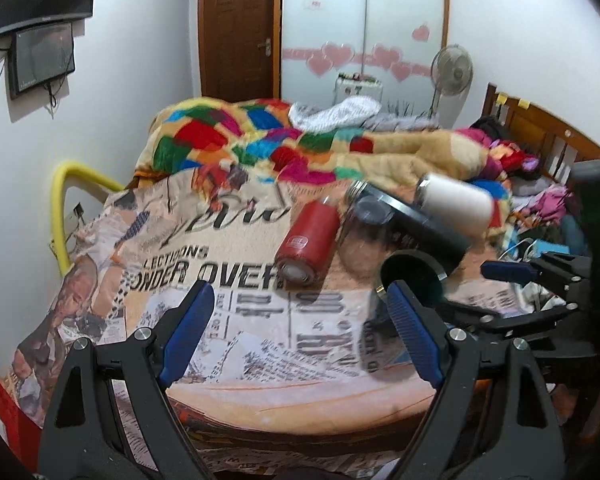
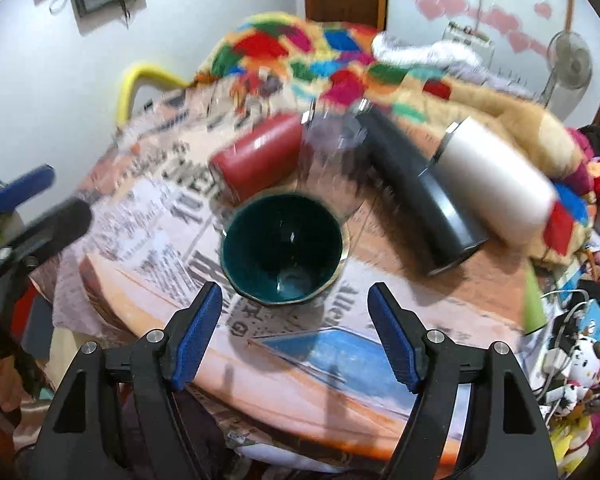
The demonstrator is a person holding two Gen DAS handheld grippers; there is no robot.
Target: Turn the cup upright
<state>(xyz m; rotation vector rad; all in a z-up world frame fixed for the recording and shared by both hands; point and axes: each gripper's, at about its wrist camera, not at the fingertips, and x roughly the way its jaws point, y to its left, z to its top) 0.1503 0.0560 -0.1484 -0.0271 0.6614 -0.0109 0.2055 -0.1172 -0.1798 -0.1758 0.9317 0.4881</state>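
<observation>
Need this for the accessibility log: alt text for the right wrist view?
A dark green cup stands upright, mouth open, on a newspaper-print cloth just ahead of the open right gripper. Behind it lie red, black and white bottles on their sides.

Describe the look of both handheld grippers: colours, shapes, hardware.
The left gripper and right gripper match: black triangular plastic arms with cut-out slots, round silver bolts at the joints, and ribbed blue pads lining each finger. No cables, markings or sleeves are visible.
</observation>
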